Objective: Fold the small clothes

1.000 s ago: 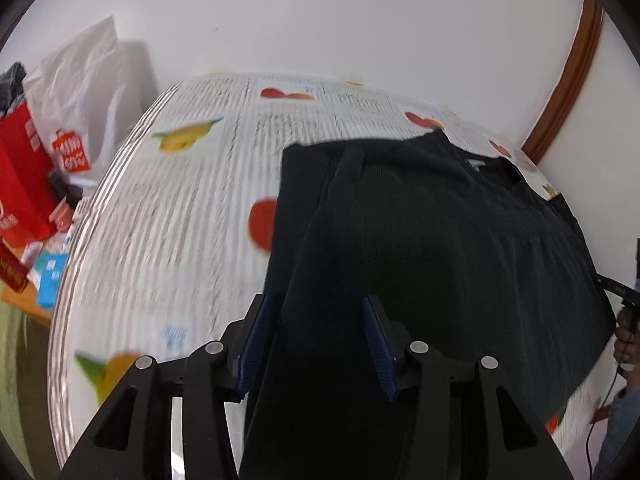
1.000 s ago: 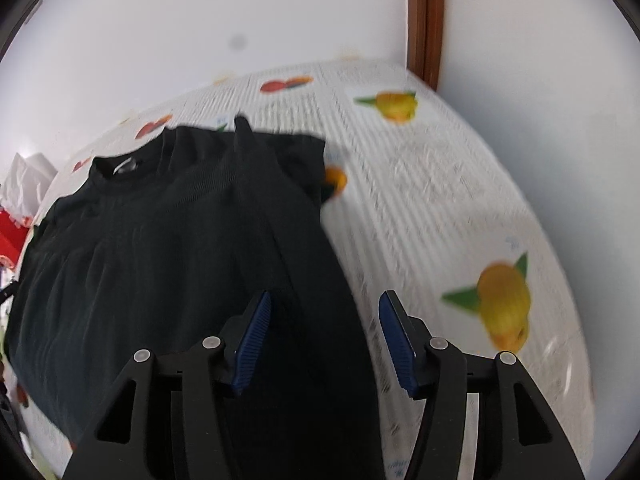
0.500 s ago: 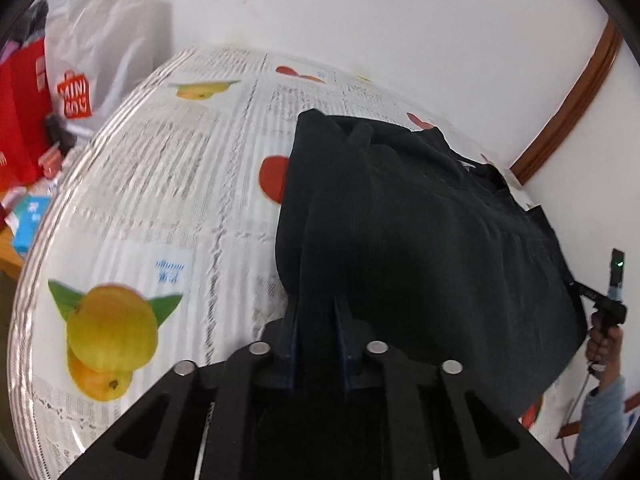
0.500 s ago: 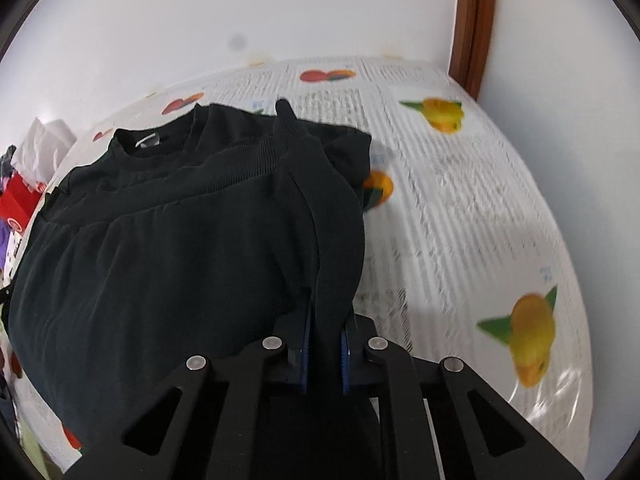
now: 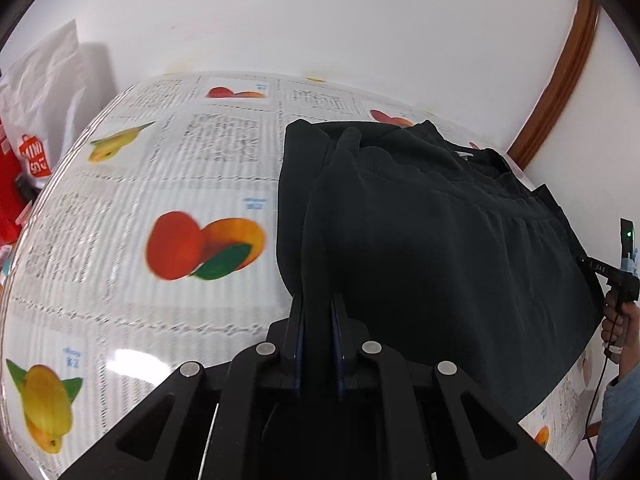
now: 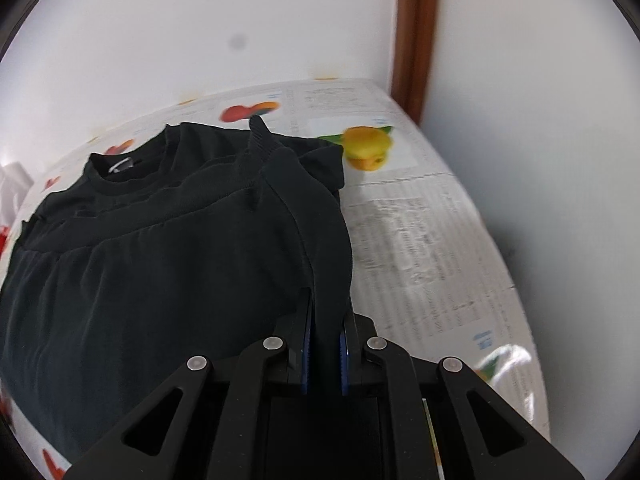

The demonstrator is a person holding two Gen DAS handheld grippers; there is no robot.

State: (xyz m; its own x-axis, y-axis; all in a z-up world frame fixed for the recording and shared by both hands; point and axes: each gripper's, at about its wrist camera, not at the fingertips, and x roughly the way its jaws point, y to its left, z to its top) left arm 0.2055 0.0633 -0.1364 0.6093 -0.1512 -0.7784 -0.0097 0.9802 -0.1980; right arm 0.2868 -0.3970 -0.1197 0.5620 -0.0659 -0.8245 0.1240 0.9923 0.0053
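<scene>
Table [image 5: 224, 184] with a fruit-and-newsprint cover fills most of both views; its far edge runs along the white wall [image 5: 320, 20], and a brown wooden trim [image 5: 560, 80] marks the corner on the right side. Bare cover is open to the left of the garment in the left wrist view and to its right in the right wrist view [image 6: 420, 240], so there is free room on both flanks.

Black shirt [image 5: 440, 248] lies on the table, collar [image 6: 120, 168] toward the wall. Its near part is bunched into a raised fold on each side, running up into the grippers. Far edge of the shirt stops short of the wall; the near hem is hidden under the gripper bodies, can't tell where it ends.

White shopping bag [image 5: 44, 112] and red packaging [image 5: 12, 184] sit beyond the table's left edge, apart from the shirt.

Left gripper [image 5: 319, 312]: jaws have just been closing, now nearly together, pinching a ridge of black fabric between the blue pads.

Right gripper [image 6: 325, 320]: same, jaws just closed down, clamped on the shirt's right-side fold.

A hand [image 5: 618, 320] shows at the far right edge of the left wrist view, probably holding the other gripper's handle; view is too cropped to be sure.
</scene>
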